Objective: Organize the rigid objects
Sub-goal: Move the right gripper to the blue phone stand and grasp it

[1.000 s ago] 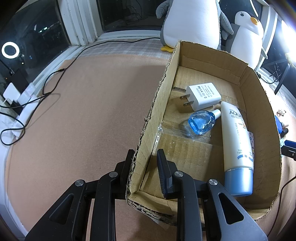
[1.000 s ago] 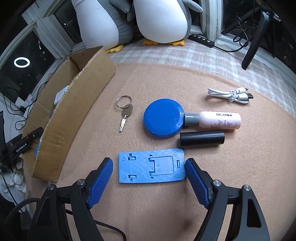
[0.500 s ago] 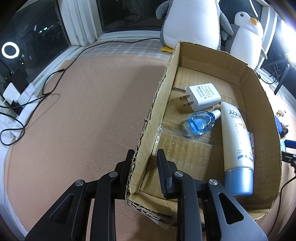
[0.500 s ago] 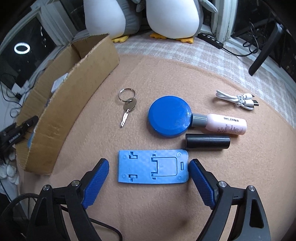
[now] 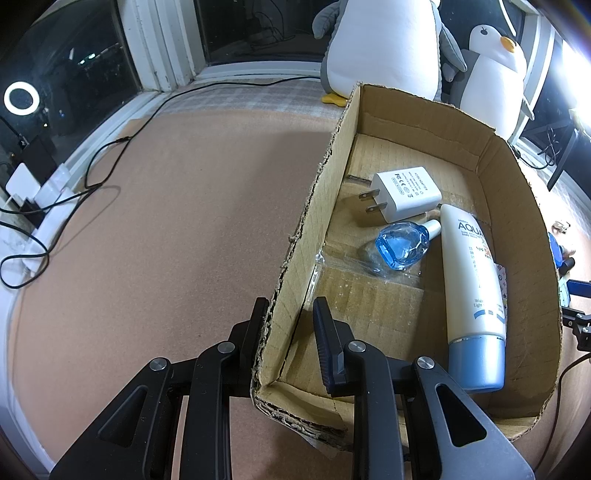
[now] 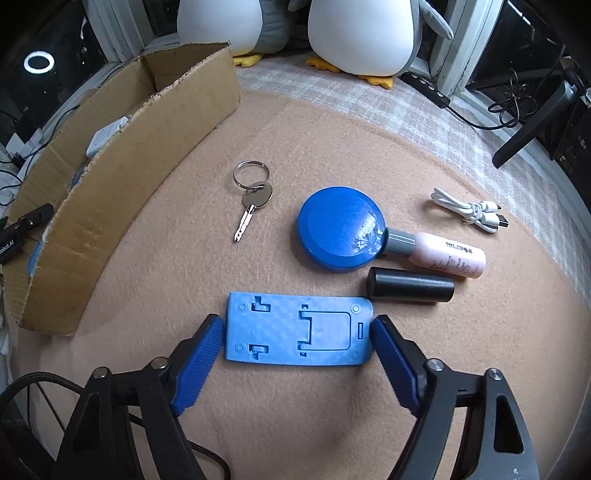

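Observation:
My left gripper (image 5: 291, 314) is shut on the left wall of the cardboard box (image 5: 314, 206). Inside lie a white charger (image 5: 406, 192), a blue bottle (image 5: 402, 247) and a white AQUA tube (image 5: 469, 288). My right gripper (image 6: 297, 332) is open, its blue fingers on either side of a flat blue phone stand (image 6: 299, 334) on the tan mat. Beyond it lie a blue round case (image 6: 341, 229), a pink bottle (image 6: 447, 254), a black cylinder (image 6: 410, 290), a key on a ring (image 6: 253, 203) and a white cable (image 6: 469, 210). The box (image 6: 122, 177) stands at the left.
Two plush penguins (image 6: 351, 33) stand at the back by the window. Black cables (image 5: 74, 195) run along the left edge of the mat. A black stand (image 6: 532, 122) and cords sit at the far right.
My right gripper has moved forward and down, so its open fingers now bracket the blue phone stand. The left gripper and box have not moved.

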Motion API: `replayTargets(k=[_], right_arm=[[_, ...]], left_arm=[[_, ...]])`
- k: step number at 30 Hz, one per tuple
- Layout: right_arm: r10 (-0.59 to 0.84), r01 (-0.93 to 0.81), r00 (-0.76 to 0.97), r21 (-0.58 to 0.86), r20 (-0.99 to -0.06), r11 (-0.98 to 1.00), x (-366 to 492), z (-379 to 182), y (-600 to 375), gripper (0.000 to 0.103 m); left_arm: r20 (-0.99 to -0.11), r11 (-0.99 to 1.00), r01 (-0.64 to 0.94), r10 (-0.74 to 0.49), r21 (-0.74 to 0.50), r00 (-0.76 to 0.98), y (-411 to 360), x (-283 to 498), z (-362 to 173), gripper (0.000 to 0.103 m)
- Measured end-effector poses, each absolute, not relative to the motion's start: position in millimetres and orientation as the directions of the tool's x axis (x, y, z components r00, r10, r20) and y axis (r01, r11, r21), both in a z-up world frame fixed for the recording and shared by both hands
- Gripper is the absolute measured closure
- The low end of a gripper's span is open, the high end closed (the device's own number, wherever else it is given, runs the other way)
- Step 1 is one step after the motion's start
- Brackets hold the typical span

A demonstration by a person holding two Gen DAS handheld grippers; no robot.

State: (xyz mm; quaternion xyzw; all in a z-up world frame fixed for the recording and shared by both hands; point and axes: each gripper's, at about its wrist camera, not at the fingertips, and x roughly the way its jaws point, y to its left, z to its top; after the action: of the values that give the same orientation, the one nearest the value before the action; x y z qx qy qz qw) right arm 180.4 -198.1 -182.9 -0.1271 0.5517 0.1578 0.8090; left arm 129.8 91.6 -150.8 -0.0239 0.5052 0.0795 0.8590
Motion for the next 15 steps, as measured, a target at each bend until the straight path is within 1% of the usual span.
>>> replayTargets(k=[10, 15], right_arm=[[0.143, -0.402, 0.357, -0.013, -0.923, 0.916, 170, -182, -209, 0.028], [0.164, -0.396, 0.386, -0.002, -0.908, 0.918, 157, -169, -210, 0.028]], left_arm=[[-0.871, 0.986, -0.162, 0.115, 0.041, 0.478, 90, 131, -151, 0.08], [-0.871, 0.986, -0.161, 0.115, 0.041, 0.478, 90, 130, -151, 0.08]])
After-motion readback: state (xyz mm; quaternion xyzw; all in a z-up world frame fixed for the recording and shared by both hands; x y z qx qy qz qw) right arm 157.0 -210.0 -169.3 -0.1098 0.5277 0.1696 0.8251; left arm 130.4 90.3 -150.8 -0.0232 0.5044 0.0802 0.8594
